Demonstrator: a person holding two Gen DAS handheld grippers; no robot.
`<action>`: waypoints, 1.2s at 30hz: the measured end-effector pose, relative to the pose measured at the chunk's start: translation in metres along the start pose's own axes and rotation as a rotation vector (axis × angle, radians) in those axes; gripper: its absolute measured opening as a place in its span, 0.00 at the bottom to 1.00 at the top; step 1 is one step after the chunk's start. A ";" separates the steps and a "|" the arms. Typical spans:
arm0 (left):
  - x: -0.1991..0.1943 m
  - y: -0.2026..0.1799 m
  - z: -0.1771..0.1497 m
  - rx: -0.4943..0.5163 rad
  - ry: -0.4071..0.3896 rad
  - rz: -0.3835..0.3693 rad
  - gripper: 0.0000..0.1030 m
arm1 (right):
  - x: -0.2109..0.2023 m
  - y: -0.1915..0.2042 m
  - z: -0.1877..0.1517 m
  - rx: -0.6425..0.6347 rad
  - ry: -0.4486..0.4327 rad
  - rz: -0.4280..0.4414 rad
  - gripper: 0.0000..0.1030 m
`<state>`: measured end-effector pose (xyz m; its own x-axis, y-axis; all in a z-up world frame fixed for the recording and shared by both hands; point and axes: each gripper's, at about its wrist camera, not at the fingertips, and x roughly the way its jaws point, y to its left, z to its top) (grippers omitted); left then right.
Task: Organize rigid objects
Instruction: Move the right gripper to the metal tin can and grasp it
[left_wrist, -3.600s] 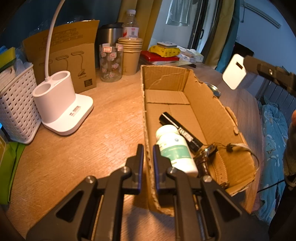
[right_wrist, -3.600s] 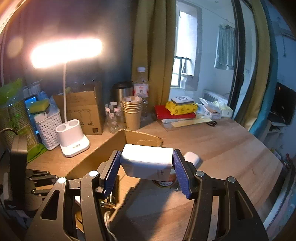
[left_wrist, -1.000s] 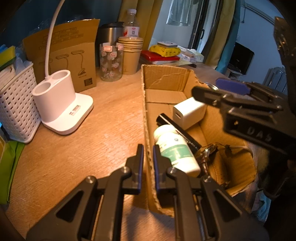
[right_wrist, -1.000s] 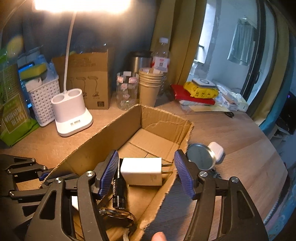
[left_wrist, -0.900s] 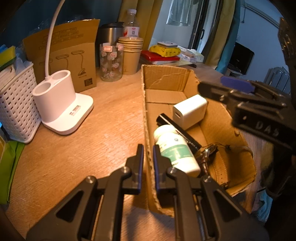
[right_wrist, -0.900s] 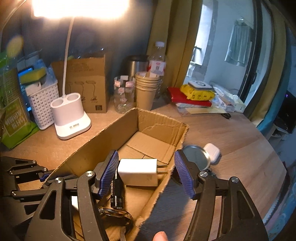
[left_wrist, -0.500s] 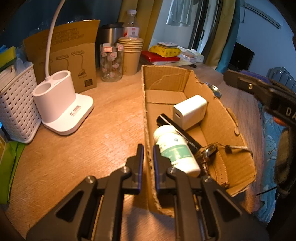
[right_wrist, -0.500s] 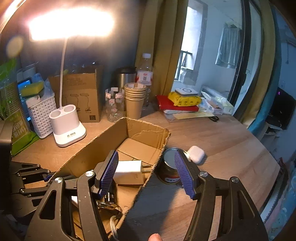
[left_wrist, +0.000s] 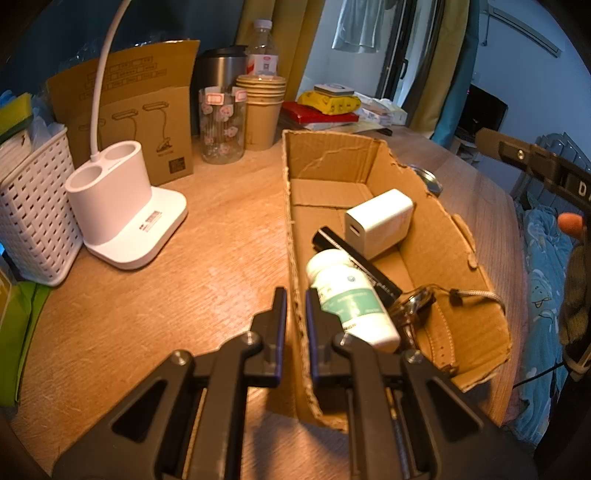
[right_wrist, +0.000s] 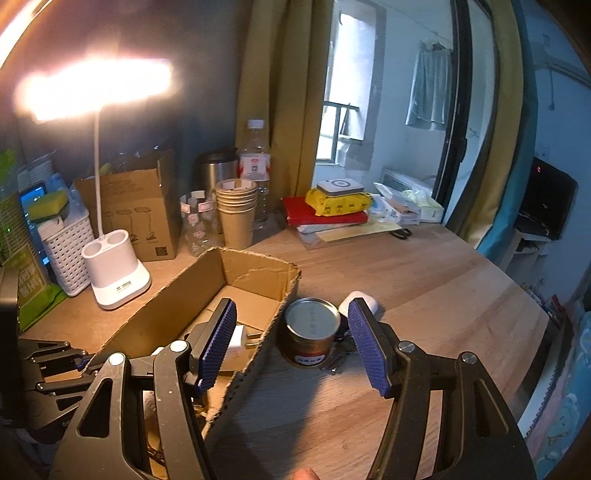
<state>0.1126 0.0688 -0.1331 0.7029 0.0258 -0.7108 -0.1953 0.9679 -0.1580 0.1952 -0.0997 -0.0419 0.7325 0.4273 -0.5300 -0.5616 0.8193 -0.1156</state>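
An open cardboard box (left_wrist: 436, 229) lies on the wooden desk. Inside it are a white charger (left_wrist: 378, 221), a black flashlight (left_wrist: 354, 258), a white bottle with a green label (left_wrist: 351, 299) and a leather watch strap (left_wrist: 436, 332). My left gripper (left_wrist: 295, 299) is shut on the box's near left wall. In the right wrist view, my right gripper (right_wrist: 291, 310) stands open and empty above the desk, just right of the box (right_wrist: 258, 273). A metal can (right_wrist: 312, 332) sits beyond its pads, with a white earbud case (right_wrist: 364, 301) behind. The charger (right_wrist: 240, 341) shows past the left pad.
A white desk lamp base (left_wrist: 122, 214), a white basket (left_wrist: 33, 206), a brown carton (left_wrist: 147, 110), a glass jar (left_wrist: 221, 125) and stacked paper cups (left_wrist: 262, 110) stand left of and behind the box. Books and a yellow packet (right_wrist: 332, 206) lie at the back. The desk edge curves at right.
My right gripper has drawn back from over the box to the right and upward, leaving the charger inside. The can and earbud case now show between its fingers. The left gripper has stayed put.
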 end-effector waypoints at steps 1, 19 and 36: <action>0.000 0.000 0.000 0.000 0.000 0.000 0.10 | 0.000 -0.002 0.000 0.003 -0.001 -0.003 0.64; 0.000 0.000 0.000 0.000 0.000 -0.001 0.10 | 0.018 -0.026 -0.007 0.039 0.012 -0.037 0.64; 0.001 -0.001 0.001 -0.003 0.003 -0.008 0.10 | 0.086 -0.052 -0.020 0.153 0.105 0.089 0.64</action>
<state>0.1140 0.0681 -0.1329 0.7027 0.0174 -0.7113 -0.1919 0.9673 -0.1659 0.2792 -0.1130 -0.0986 0.6341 0.4645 -0.6182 -0.5511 0.8323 0.0601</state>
